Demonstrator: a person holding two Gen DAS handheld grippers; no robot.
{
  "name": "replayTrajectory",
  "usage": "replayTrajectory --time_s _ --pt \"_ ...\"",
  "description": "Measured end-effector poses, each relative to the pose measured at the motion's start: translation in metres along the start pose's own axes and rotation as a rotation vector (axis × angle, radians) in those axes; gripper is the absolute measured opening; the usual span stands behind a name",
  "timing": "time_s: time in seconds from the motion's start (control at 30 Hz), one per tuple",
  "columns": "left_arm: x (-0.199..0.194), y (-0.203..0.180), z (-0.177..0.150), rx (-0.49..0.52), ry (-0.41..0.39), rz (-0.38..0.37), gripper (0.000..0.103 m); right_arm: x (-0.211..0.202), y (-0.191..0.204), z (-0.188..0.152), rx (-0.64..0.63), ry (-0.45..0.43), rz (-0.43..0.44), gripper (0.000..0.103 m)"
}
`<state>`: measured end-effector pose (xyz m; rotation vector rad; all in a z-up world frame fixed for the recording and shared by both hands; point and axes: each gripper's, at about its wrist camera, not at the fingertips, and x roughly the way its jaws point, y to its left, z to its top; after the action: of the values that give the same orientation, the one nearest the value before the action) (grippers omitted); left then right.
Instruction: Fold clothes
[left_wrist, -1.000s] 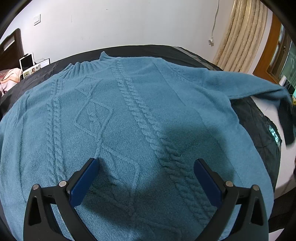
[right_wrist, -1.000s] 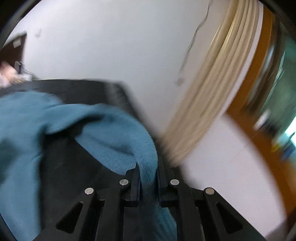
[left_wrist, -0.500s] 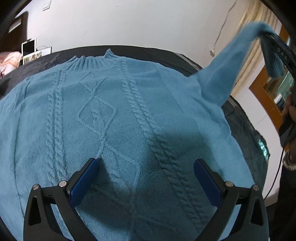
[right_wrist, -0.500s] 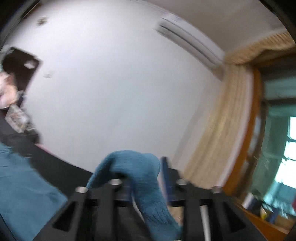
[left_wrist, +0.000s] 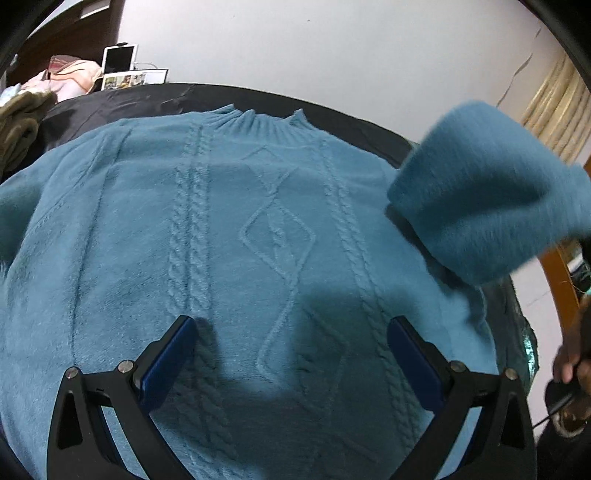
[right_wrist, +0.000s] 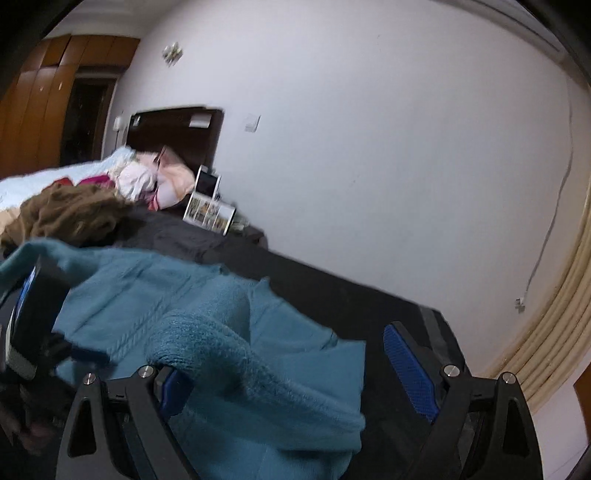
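We carry two black triangulated-frame grippers (left_wrist: 291, 354) (right_wrist: 288, 373); ridged blue pads (left_wrist: 168, 360) line the fingers, silver screws (left_wrist: 125, 366) behind them.

The left wrist view looks down, close over the teal sweater (left_wrist: 229, 258), toward its collar and the white wall (left_wrist: 332, 48). The right wrist view sits low beside the sweater (right_wrist: 155, 291), facing that wall (right_wrist: 369, 147); both share it.
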<state>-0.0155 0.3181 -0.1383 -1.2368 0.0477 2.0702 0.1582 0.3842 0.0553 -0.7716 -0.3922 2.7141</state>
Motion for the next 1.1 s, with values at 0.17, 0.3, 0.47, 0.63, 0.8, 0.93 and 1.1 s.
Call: replayTrajectory --time_s 0.17,0.3,0.47,0.63,0.8,0.93,1.1 --pt "-0.003 0.009 0.004 -0.023 -0.035 0.065 0.103 -0.003 0.058 -0.024 -0.38 0.139 -0.014 0.095" --pt "-0.005 0.02 0.005 -0.069 -0.035 0.063 0.103 -0.013 0.104 -0.074 -0.692 0.186 -0.125 0.095" --pt "-0.007 0.014 0.004 -0.048 -0.054 0.072 0.103 -0.039 0.135 -0.115 -0.842 0.175 -0.201 0.095" --pt "-0.011 0.016 0.006 -0.054 -0.071 0.076 0.103 -0.074 0.098 -0.099 -0.453 0.199 0.065 0.095" --pt "-0.016 0.021 0.005 -0.065 -0.074 0.076 0.103 -0.069 0.033 -0.099 0.086 0.244 0.359 0.095" --pt "-0.03 0.023 0.002 -0.028 -0.105 0.088 0.103 -0.04 -0.005 -0.113 0.437 0.318 0.472 0.095" --pt "-0.037 0.032 0.0 -0.006 -0.104 0.084 0.103 -0.046 -0.018 -0.136 0.749 0.275 0.701 0.095"
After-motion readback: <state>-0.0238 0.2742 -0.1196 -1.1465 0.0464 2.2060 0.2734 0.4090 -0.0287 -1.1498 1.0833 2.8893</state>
